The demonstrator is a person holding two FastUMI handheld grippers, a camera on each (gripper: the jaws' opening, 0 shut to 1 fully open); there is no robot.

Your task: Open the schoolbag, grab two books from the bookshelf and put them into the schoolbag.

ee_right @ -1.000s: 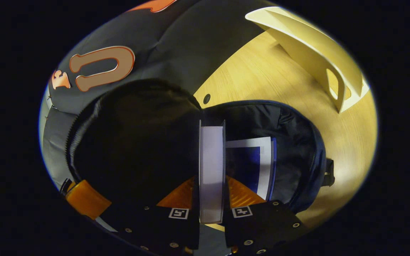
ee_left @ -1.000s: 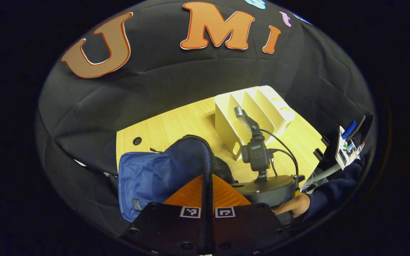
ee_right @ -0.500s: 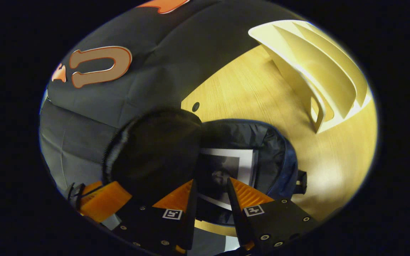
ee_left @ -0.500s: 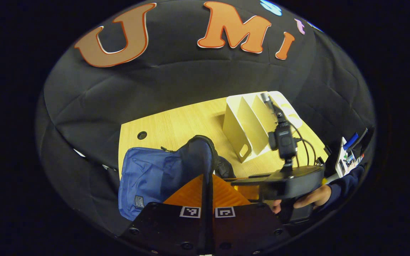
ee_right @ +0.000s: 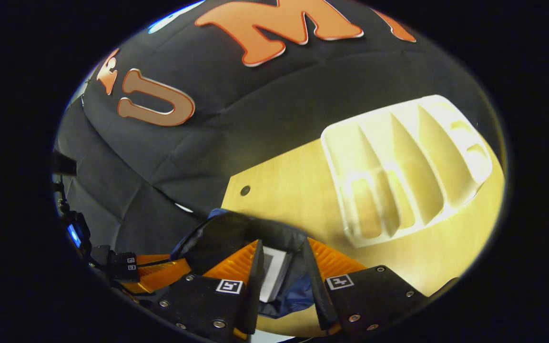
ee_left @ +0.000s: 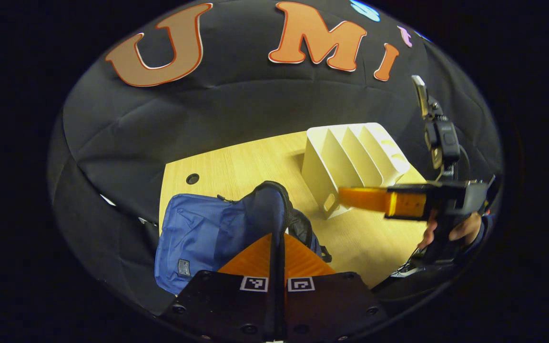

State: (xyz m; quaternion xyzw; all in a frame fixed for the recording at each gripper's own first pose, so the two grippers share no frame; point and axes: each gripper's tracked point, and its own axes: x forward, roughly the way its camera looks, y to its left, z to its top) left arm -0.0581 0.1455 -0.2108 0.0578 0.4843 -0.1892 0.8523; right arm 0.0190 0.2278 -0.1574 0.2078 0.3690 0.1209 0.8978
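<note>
Schoolbag [ee_left: 193, 238]: soft blue fabric, laid on the near left part of the bench [ee_left: 250, 162]; its flap is raised and the mouth stands open
Left tongs [ee_left: 277, 247]: clenched on the raised edge of the flap [ee_left: 267, 209], which is pinched thin between both fingers in the left gripper view
Right tongs [ee_right: 281, 274]: released, the fingers parted with nothing between them, held above the bag mouth [ee_right: 255, 231]; in the left gripper view they are seen at the right, held by a hand [ee_left: 460, 231]
Book [ee_right: 272, 271]: a pale cover or page edge is seen inside the bag, between the fingers of the right tongs; whether two books lie there cannot be told
Bookshelf [ee_right: 408, 166]: pale divided rack, far right on the bench, well apart from the bag; its visible slots hold no book
Handling, bag: judged limp and light; the flap would likely sag shut if released, so the rim by the zip is the best hold
Handling, book: judged stiff and smooth-covered; best pinched across the spine or a long edge
</note>
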